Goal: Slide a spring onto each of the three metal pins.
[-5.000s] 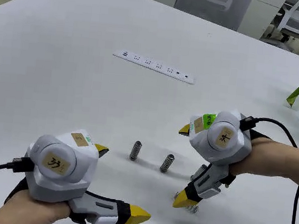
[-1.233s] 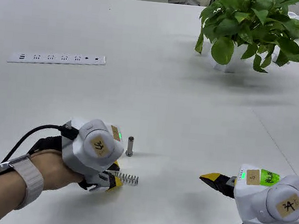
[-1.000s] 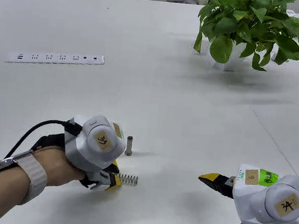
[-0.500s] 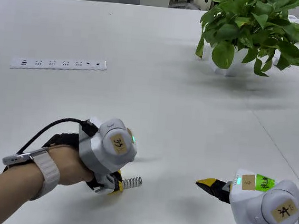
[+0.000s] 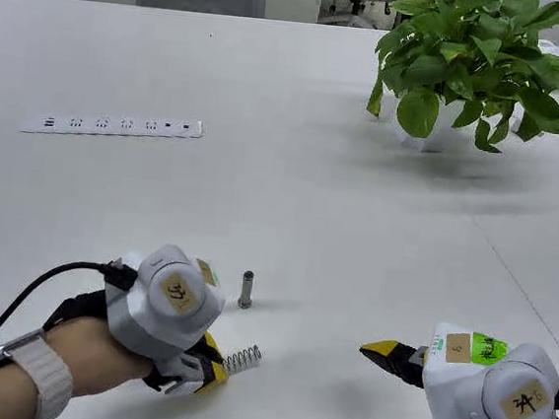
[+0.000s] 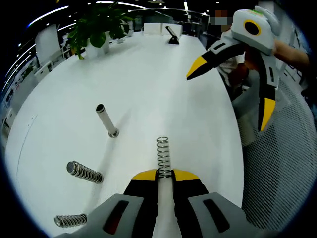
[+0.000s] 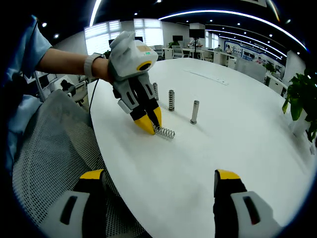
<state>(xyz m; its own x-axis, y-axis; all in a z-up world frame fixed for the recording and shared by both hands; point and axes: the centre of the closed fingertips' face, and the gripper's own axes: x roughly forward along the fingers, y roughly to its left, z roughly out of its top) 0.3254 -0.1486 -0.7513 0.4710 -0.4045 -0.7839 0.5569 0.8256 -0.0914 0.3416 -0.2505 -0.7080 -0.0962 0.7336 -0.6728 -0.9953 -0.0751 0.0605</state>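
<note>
My left gripper (image 5: pixel 208 361) is shut on one end of a small steel spring (image 5: pixel 243 358), which sticks out level over the white table. In the left gripper view the spring (image 6: pixel 163 154) points away from the jaws. A bare metal pin (image 5: pixel 246 290) stands upright just beyond it, left of the spring's line (image 6: pixel 106 120). Two other pins carry springs (image 7: pixel 172 100) (image 7: pixel 155 90), seen low left in the left gripper view (image 6: pixel 85 172) (image 6: pixel 69 219). My right gripper (image 7: pixel 158 181) is open and holds nothing, at the near right (image 5: pixel 399 361), well apart from the pins.
A potted green plant (image 5: pixel 468 49) stands at the far right of the table (image 5: pixel 293 171). A white power strip (image 5: pixel 114 125) lies at the far left. A mesh chair (image 7: pixel 54 148) sits by the table's near edge.
My left gripper, still shut on the spring, has drawn back towards me. The bare pin it covered half a second ago shows again. The right gripper has barely moved.
</note>
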